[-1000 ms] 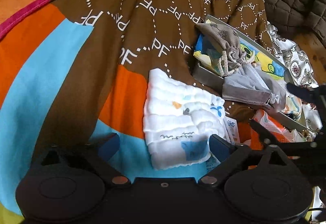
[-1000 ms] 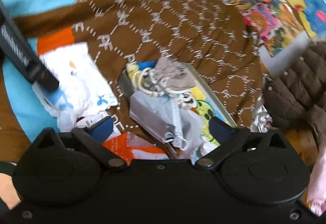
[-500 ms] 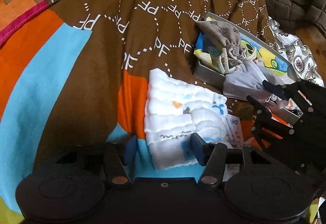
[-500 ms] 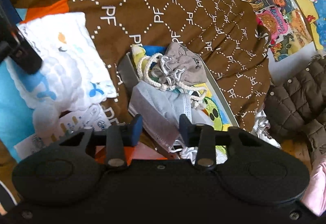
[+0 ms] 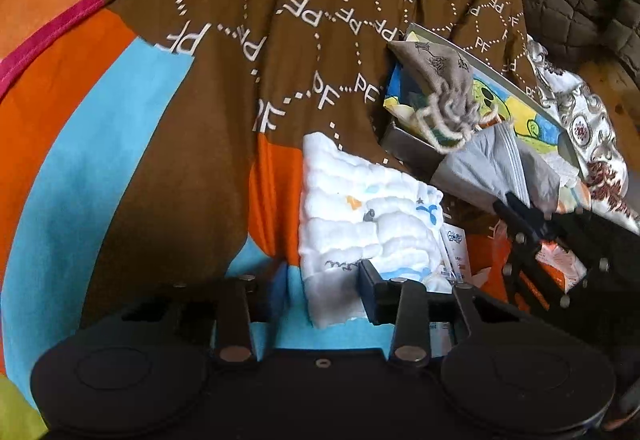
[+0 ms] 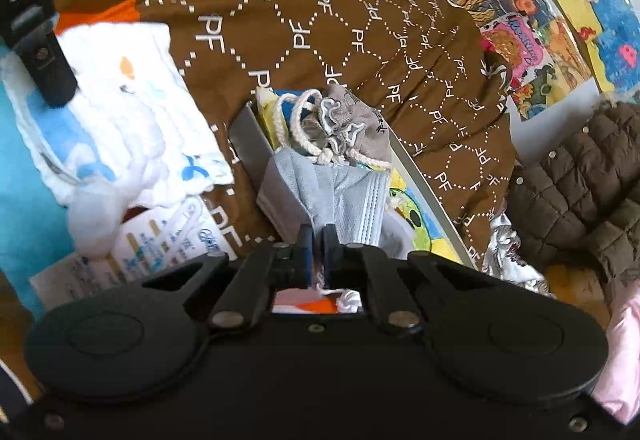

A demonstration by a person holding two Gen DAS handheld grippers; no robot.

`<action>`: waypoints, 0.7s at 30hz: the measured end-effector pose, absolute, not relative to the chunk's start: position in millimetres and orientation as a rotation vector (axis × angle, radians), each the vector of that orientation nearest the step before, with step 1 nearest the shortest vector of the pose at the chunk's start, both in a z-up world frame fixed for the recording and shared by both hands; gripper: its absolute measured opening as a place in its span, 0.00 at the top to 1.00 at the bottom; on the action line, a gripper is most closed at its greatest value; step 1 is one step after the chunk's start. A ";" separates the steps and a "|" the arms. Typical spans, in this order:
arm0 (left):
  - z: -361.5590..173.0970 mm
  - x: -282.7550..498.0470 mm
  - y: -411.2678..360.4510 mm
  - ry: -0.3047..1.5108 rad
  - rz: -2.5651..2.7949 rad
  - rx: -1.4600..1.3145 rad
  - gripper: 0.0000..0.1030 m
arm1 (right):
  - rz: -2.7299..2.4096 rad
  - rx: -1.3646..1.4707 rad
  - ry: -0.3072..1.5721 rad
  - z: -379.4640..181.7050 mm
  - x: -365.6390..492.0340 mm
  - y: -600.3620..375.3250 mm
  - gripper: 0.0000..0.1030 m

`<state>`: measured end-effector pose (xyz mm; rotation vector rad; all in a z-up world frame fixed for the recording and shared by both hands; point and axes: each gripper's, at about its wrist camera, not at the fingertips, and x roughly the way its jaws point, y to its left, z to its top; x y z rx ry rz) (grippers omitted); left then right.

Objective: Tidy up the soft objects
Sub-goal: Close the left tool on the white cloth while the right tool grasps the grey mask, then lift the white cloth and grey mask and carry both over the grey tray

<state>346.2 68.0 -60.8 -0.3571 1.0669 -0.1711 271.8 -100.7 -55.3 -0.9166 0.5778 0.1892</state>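
A folded white muslin cloth (image 5: 360,216) (image 6: 132,120) lies on the bed cover. Its near corner sits between the fingers of my left gripper (image 5: 324,280), whose jaws are closing. The right pad rests at the cloth, while the left pad stands clear of its edge. A grey face mask (image 5: 500,164) (image 6: 340,192) hangs over the front wall of a cartoon-printed tray (image 5: 408,144) (image 6: 248,144). My right gripper (image 6: 316,248) (image 5: 516,208) is shut on the mask's near edge. A grey drawstring pouch (image 5: 440,72) (image 6: 352,120) lies in the tray behind the mask.
A brown blanket (image 5: 320,0) printed with "PF" covers the bed beyond. A printed paper packet (image 6: 160,244) and an orange packet (image 5: 560,264) lie near the tray. A brown quilted jacket (image 6: 580,180) lies to the right, and posters (image 6: 520,0) hang on the wall.
Both grippers' jaws have drawn in from wide. The right gripper came down onto the grey mask and shut on it. The left fingers narrowed around the white cloth's corner.
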 end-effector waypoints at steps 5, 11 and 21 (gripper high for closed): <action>-68.8 348.5 71.1 1.080 -0.154 -0.375 0.61 | 0.225 -0.850 0.542 -49.5 249.2 -104.0 1.00; -61.5 343.7 62.0 1.049 -0.155 -0.335 0.73 | 0.255 -0.776 0.484 -36.2 220.1 -110.3 1.00; -47.7 324.8 52.2 0.956 -0.149 -0.263 0.84 | 0.233 -0.660 0.409 -17.1 186.4 -133.3 1.00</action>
